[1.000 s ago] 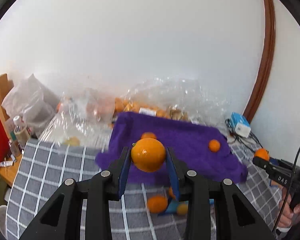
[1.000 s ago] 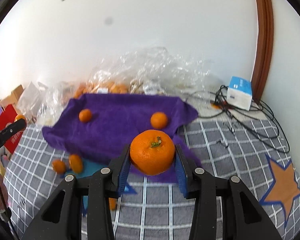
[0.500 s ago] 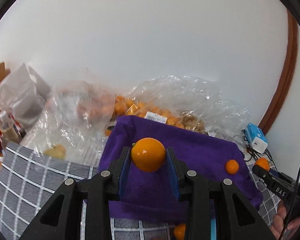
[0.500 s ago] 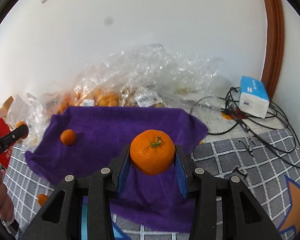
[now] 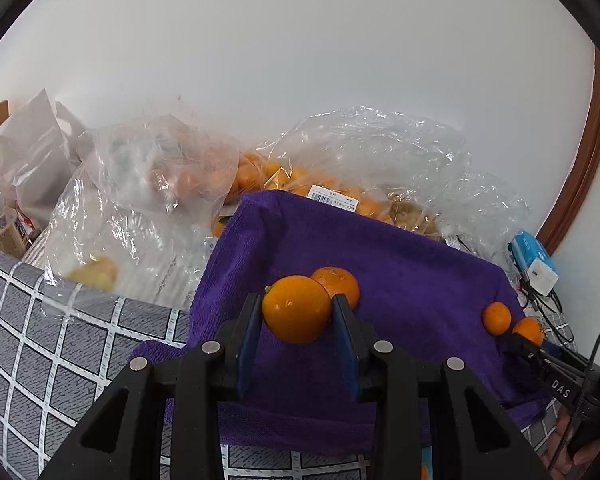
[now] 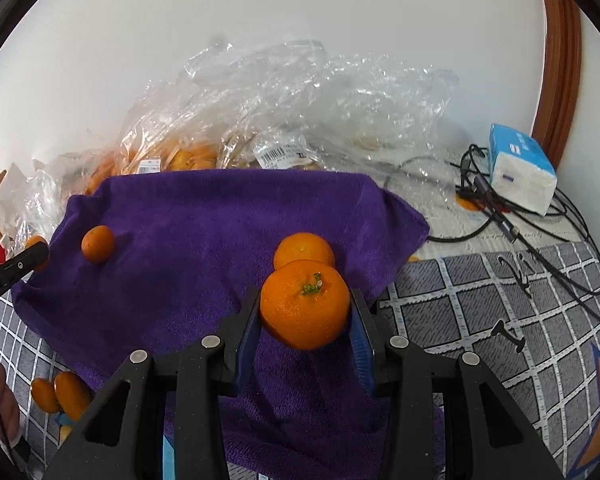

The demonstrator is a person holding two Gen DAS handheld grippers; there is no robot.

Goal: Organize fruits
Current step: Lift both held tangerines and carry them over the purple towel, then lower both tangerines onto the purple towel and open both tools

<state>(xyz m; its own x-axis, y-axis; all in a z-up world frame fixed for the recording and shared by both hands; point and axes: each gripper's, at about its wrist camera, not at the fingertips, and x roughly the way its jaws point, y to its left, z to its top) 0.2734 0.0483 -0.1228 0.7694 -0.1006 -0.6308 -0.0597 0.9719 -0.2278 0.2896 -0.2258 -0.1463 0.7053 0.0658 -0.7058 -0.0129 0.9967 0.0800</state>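
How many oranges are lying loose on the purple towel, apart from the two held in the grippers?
2: one orange near the purple towel's left edge, the other orange just beyond the right gripper's held fruit. Folds may hide more.

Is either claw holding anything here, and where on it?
Both are. The left claw pinches a smooth orange by its sides; the right claw pinches a stemmed mandarin by its sides, stem facing up.

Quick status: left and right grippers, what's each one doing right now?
Left gripper: closed on a smooth orange.
Right gripper: closed on a stemmed mandarin.
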